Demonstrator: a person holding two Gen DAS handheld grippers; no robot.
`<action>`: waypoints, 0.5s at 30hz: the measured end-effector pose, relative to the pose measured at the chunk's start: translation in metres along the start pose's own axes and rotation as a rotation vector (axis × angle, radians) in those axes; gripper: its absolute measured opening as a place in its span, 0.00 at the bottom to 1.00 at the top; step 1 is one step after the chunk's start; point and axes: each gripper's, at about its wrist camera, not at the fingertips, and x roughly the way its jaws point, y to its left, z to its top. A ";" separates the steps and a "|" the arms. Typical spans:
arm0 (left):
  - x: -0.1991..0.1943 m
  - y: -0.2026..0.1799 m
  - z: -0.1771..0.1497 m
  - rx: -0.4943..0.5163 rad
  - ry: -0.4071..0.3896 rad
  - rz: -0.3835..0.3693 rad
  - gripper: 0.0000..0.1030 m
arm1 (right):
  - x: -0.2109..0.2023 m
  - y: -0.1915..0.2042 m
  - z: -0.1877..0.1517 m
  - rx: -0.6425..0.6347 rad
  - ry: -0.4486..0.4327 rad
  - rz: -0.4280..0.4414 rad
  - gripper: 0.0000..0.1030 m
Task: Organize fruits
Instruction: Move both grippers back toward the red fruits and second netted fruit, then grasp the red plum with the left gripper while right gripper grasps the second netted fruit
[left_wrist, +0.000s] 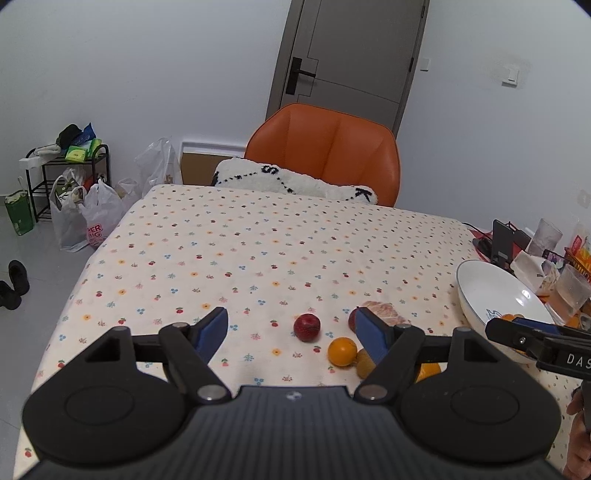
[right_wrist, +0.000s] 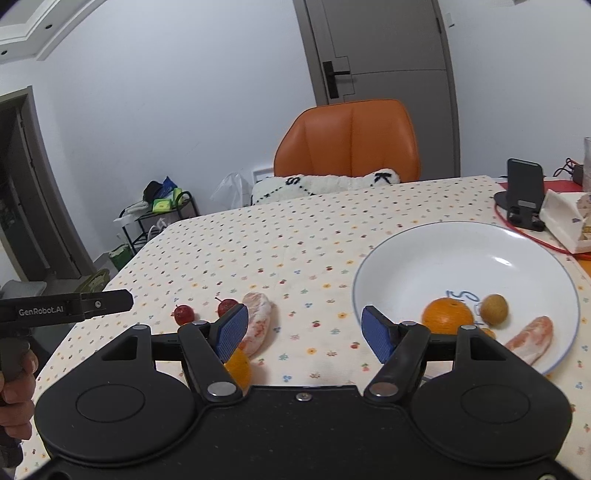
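My left gripper (left_wrist: 291, 325) hangs open above the floral tablecloth, nothing between its fingers. Just ahead of it lie a red fruit (left_wrist: 307, 327), an orange (left_wrist: 342, 351), a small yellow-brown fruit (left_wrist: 364, 363) and a peeled citrus piece (left_wrist: 384, 313). A second red fruit is half hidden by the right finger. My right gripper (right_wrist: 304, 328) is open too and holds nothing, left of the white plate (right_wrist: 369, 266). The plate holds an orange (right_wrist: 447, 315), a brown fruit (right_wrist: 494, 309) and a peeled piece (right_wrist: 530, 343). Two red fruits (right_wrist: 183, 314) and a peeled piece (right_wrist: 258, 325) lie on the cloth.
An orange chair (left_wrist: 325, 147) with a white cushion stands at the table's far edge. A phone stand (right_wrist: 524, 192), a white box (right_wrist: 565, 221) and cups (left_wrist: 569, 291) crowd the right side beyond the plate. Bags and a rack sit on the floor at left.
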 end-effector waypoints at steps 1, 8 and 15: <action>0.001 0.001 0.000 -0.002 0.000 -0.002 0.72 | 0.001 0.002 0.000 -0.001 0.001 0.001 0.66; 0.010 0.006 -0.002 -0.012 0.013 -0.019 0.68 | 0.014 0.007 0.002 -0.002 0.025 0.015 0.65; 0.023 0.006 -0.004 -0.021 0.027 -0.036 0.58 | 0.029 0.012 0.004 0.014 0.055 0.038 0.62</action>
